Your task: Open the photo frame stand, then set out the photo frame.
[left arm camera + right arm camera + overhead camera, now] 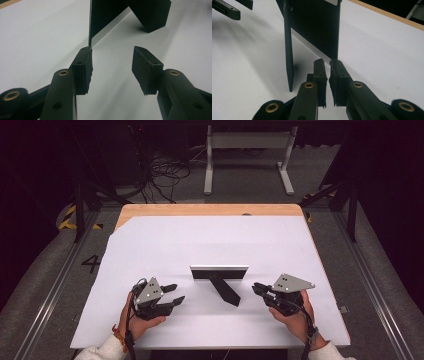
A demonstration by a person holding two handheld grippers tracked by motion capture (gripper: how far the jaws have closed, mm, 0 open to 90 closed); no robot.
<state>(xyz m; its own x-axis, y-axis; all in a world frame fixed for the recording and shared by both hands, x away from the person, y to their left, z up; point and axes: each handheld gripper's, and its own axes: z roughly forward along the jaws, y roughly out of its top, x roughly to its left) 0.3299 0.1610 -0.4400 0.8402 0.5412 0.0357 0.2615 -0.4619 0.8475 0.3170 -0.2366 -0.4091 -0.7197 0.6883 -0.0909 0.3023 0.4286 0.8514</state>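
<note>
Two hand-held grippers: left (175, 294) wide, right (256, 287) narrow | white sheet (165, 245) | dark room

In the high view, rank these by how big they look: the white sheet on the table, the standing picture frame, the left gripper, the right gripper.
1. White sheet, by far the largest.
2. Left gripper and right gripper: they look about alike, so I won't rank one over the other.
3. Picture frame with its back stand: close to the grippers in apparent size, so this place is unsure.
</note>
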